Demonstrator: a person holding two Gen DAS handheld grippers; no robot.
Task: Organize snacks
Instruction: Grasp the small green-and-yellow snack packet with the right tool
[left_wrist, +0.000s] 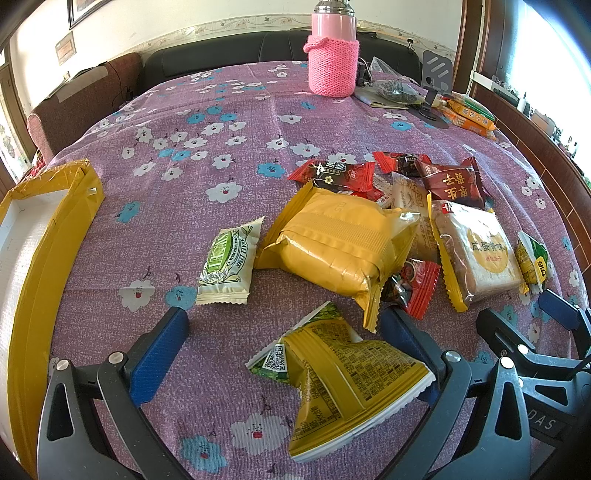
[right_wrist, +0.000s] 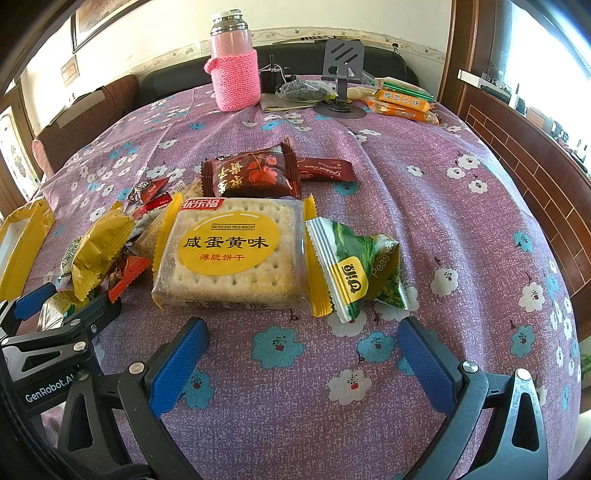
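Snacks: a loose heap lay on the flowered tabletop (left_wrist: 229, 122), none yet sorted as far as I could judge.
Yellow pea packet (left_wrist: 343, 373): it lay crumpled between the fingers of the left hand-held gripper (left_wrist: 291, 350), flat on the cloth and not lifted; it looked like the next pick.
Left hand-held gripper: jaws stood wide, one blue finger on each side of that packet, gripping nothing.
Gold packet (left_wrist: 332, 247): just beyond, puffed up and leaning on the red-wrapped sweets (left_wrist: 332, 173) behind it.
Lime packet (left_wrist: 227, 262): beside the gold one, apart from the heap toward the box.
Yellow box (left_wrist: 44, 236): off to the left with its white inside showing; probably where the snacks were meant to go, which would explain why the left side was working.
Biscuit pack (right_wrist: 229, 254): flat, label up, just ahead of the right hand-held gripper (right_wrist: 303, 354).
Green pea packet (right_wrist: 354, 266): touching the biscuit pack's right end.
Right hand-held gripper: jaws wide, holding nothing, over bare cloth short of the biscuits.
Pink flask (right_wrist: 234, 62): upright at the far edge, well apart from the work, next to a phone stand (right_wrist: 341, 62).
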